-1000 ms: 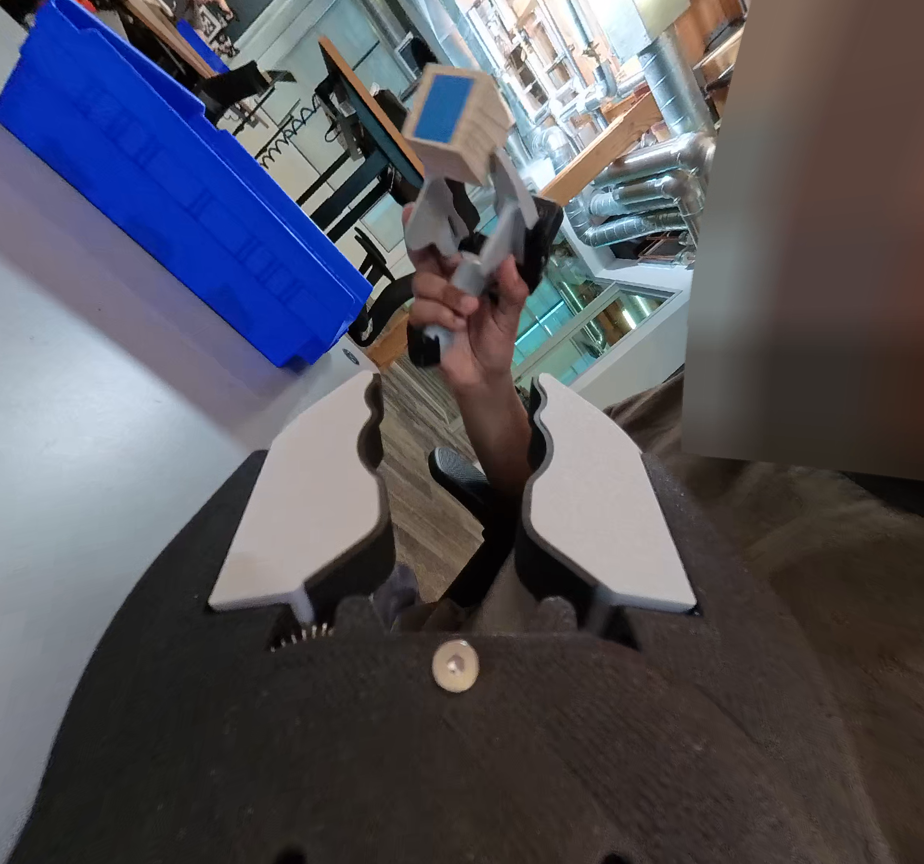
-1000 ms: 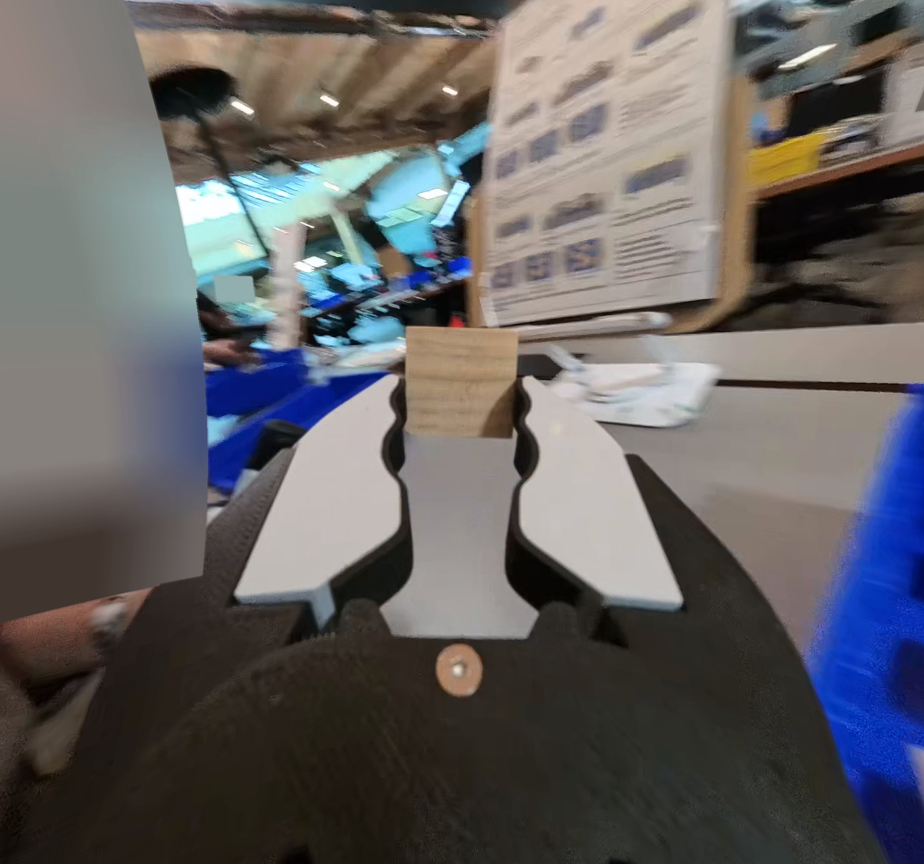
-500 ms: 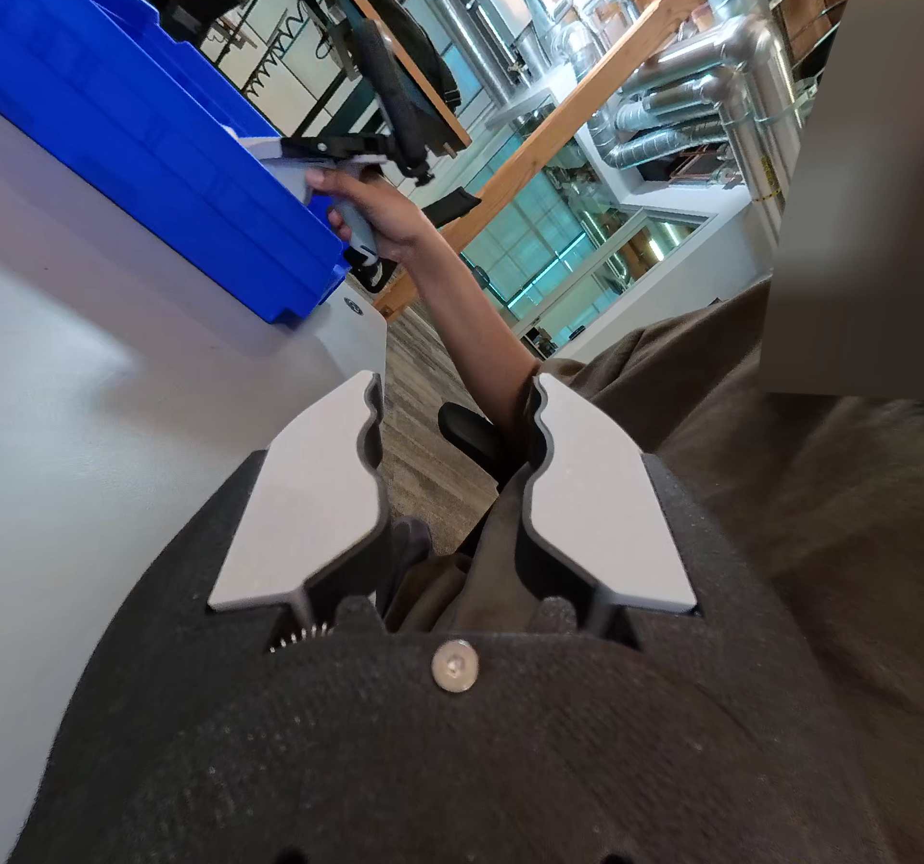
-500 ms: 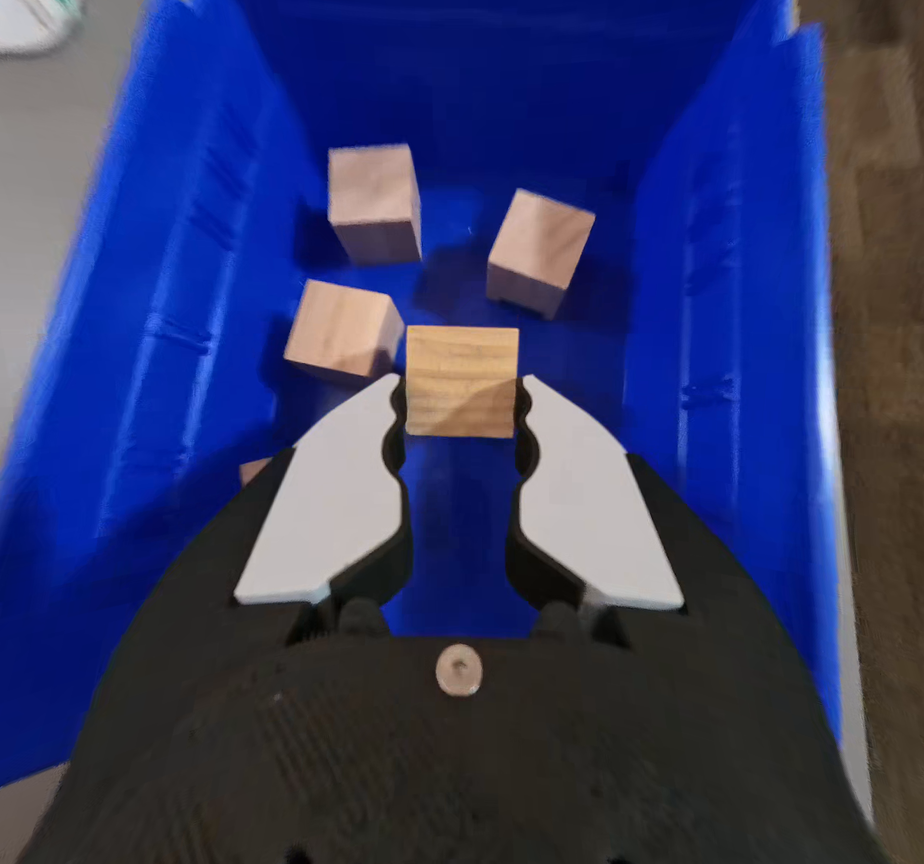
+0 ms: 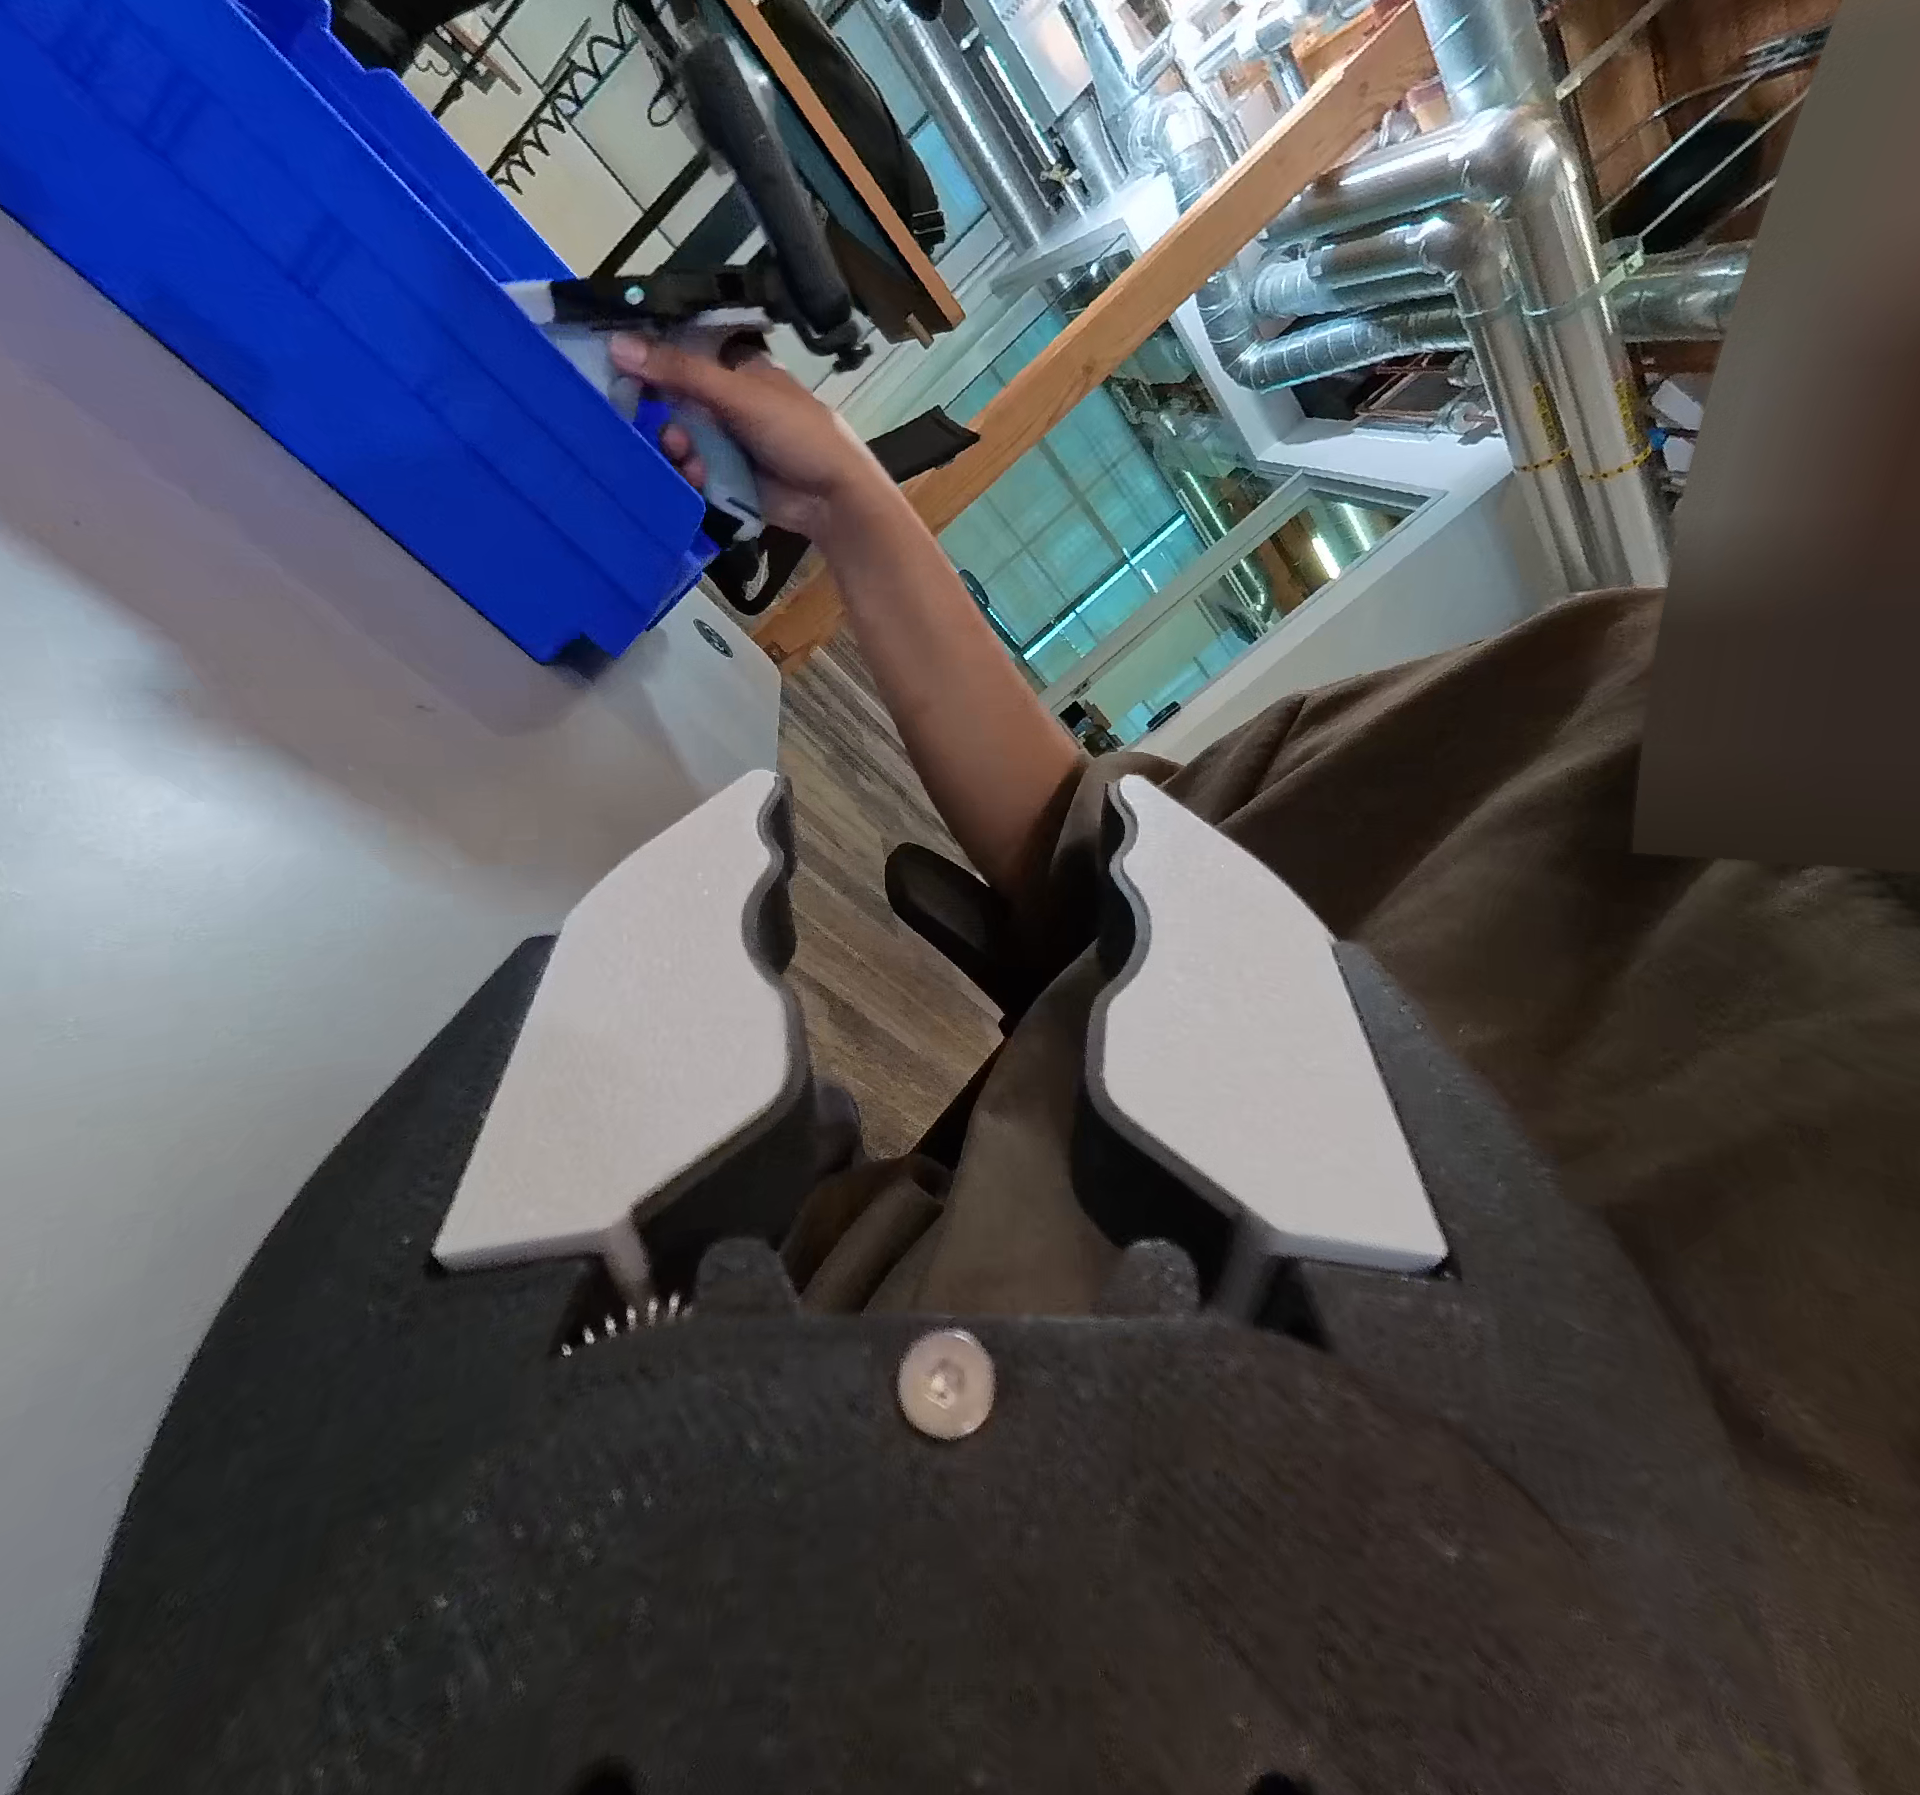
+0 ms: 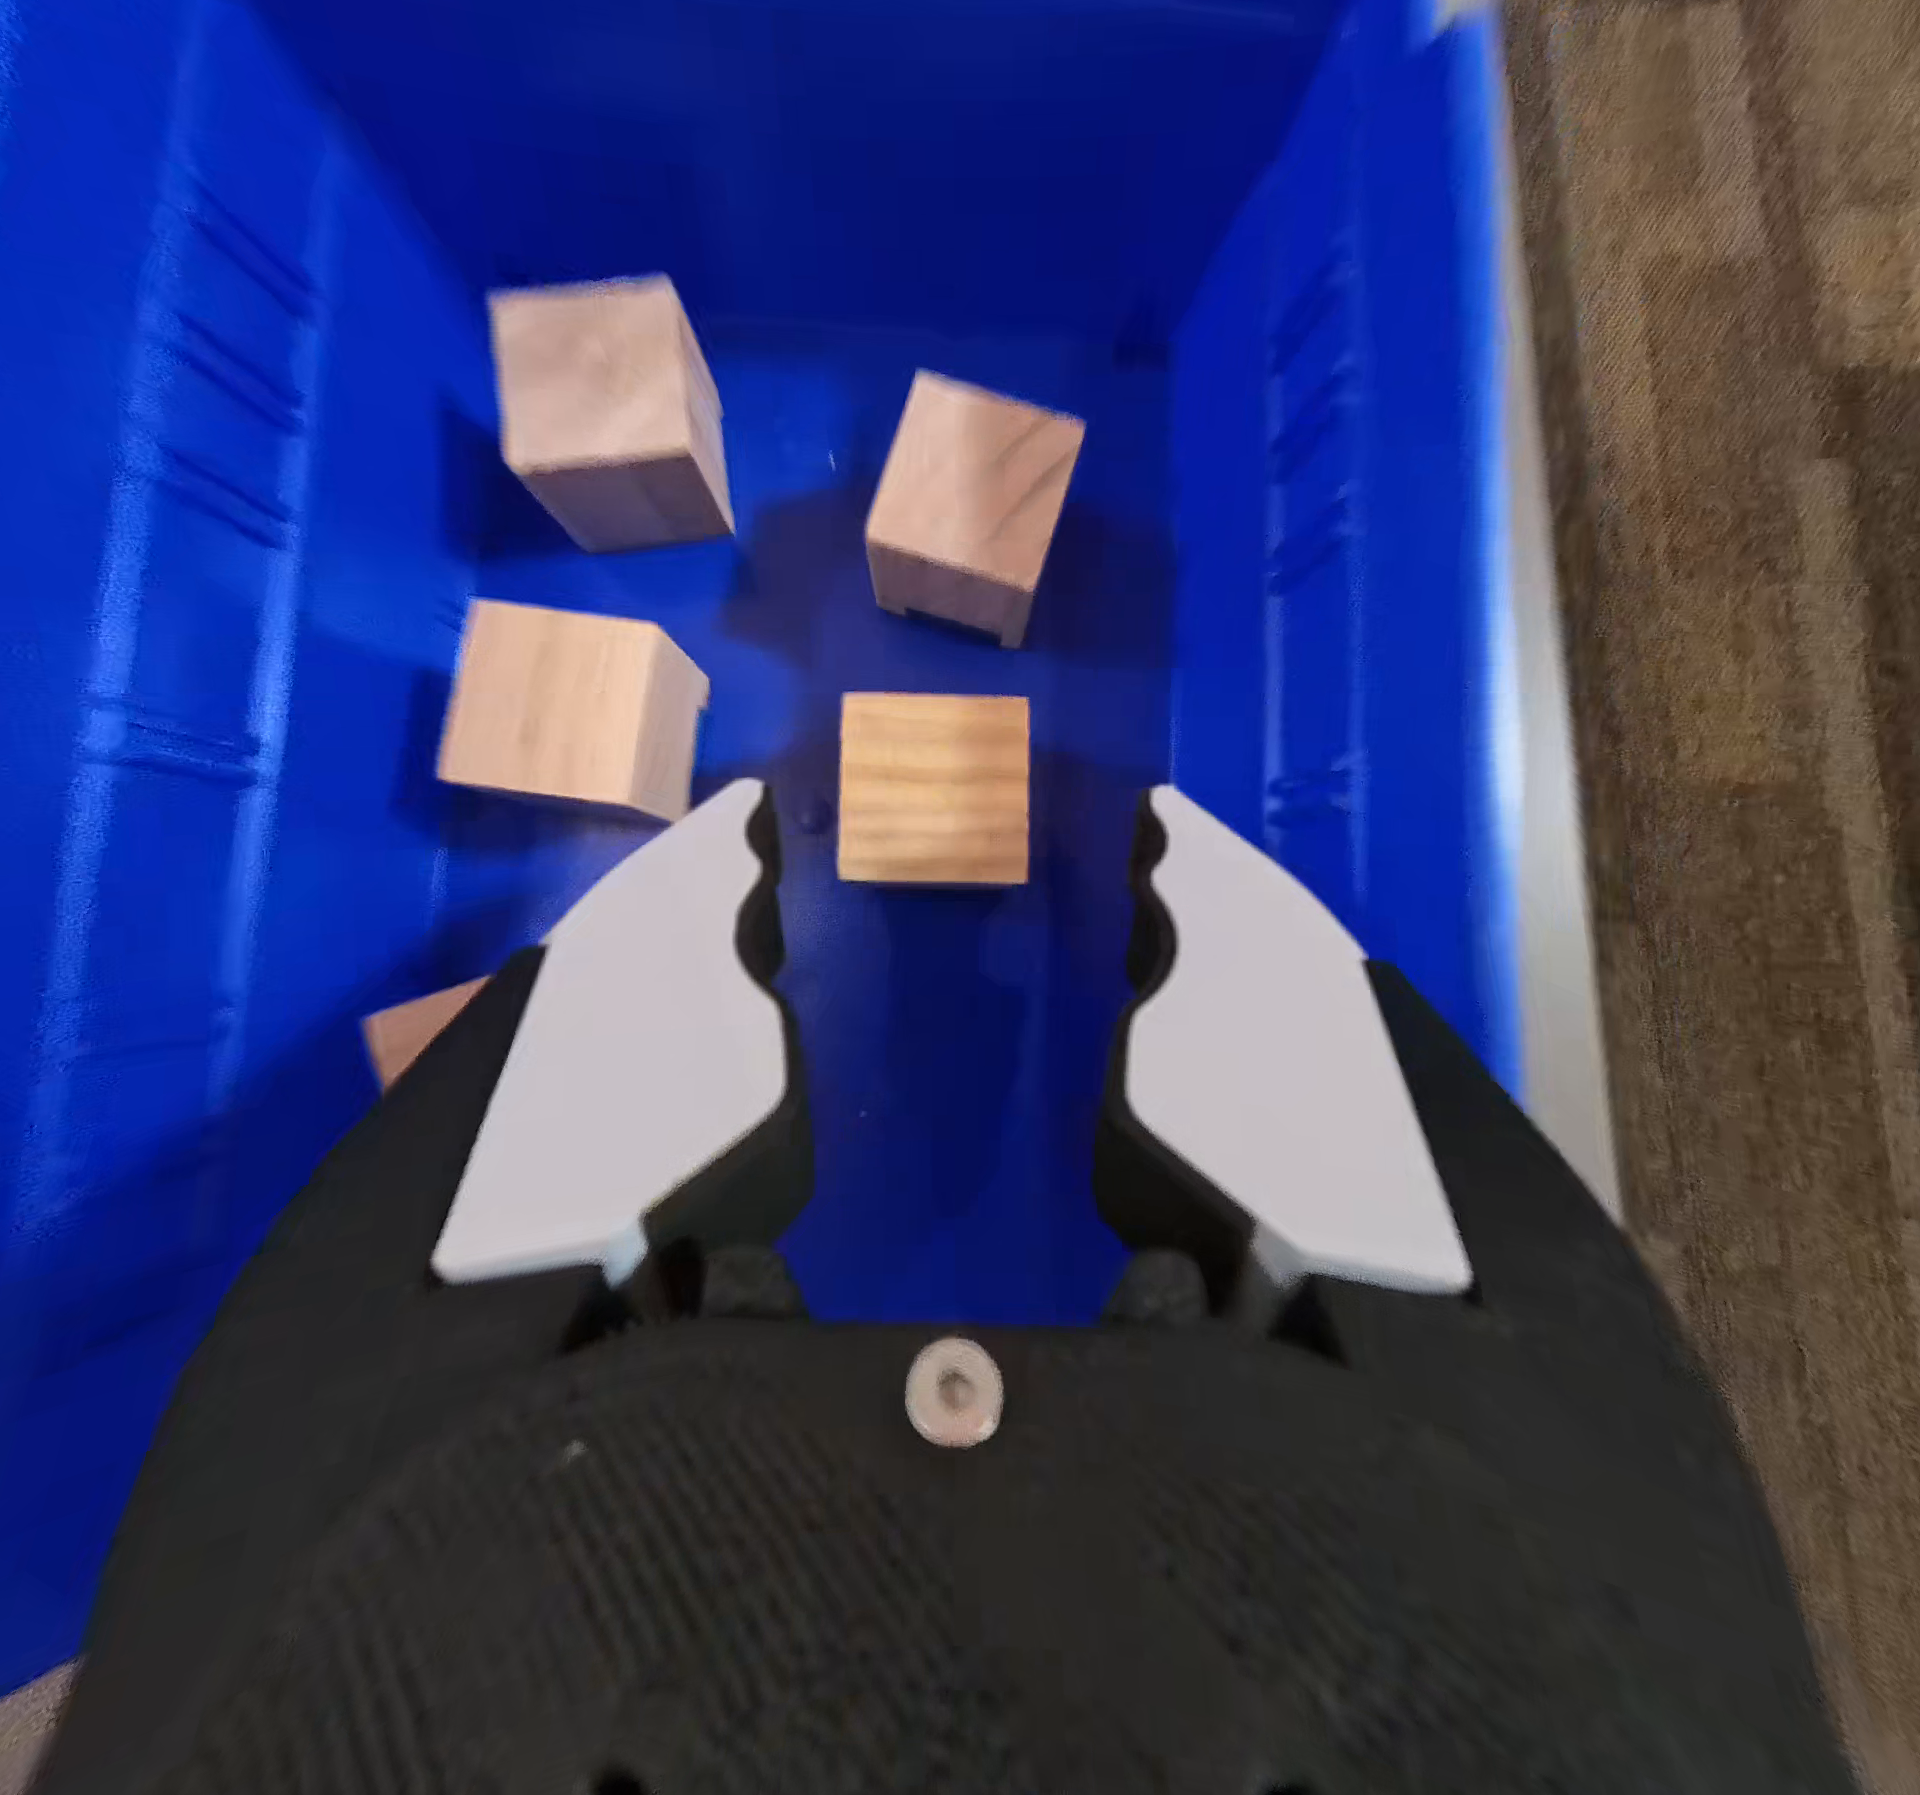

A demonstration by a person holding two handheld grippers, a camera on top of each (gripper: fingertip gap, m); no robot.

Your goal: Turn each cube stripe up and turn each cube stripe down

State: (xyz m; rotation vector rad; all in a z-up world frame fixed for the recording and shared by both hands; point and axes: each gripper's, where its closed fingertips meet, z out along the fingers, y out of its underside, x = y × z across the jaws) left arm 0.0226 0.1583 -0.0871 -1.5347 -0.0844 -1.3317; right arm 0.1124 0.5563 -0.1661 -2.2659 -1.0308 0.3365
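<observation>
- Up front in the left wrist view, the left gripper [image 5: 945,836] fills the lower half, its jaws spread with nothing between them.
- Through that gap show a brown wood floor [image 5: 873,966] and a fold of dark brown cloth [image 5: 1507,966] that covers the right side of the frame.
- At upper left, a blue bin [image 5: 312,311] sits on a pale grey table [image 5: 208,862]; only its outer wall shows, so its contents are hidden.
- At centre left, a hand [image 5: 769,441] holds the right gripper's grey handle at the bin's near corner, and the bin wall covers that gripper's fingers.
- Behind, toward the upper right, run silver ducts [image 5: 1455,218] and a slanting wooden beam [image 5: 1195,218]; a flat grey patch covers the right edge.

- Next, the right wrist view looks straight down into the bin [image 6: 208,602], which the other view cannot do.
- Its right gripper [image 6: 951,810] has the jaws wide apart, gripping nothing.
- A light wooden cube [image 6: 933,787] lies on the bin floor just past the fingertips, midway between them and touching neither; its top face is plain wood.
- Three paler cubes lie farther in: one at upper left [image 6: 603,410], one at upper right [image 6: 971,504] and one at middle left [image 6: 566,706], all apart from each other.
- A fifth cube [image 6: 416,1028] peeks out at lower left, mostly hidden by the left finger.
- No stripe shows on any visible face; the picture is somewhat blurred.
- Down the right edge runs the wood floor [image 6: 1745,810].
</observation>
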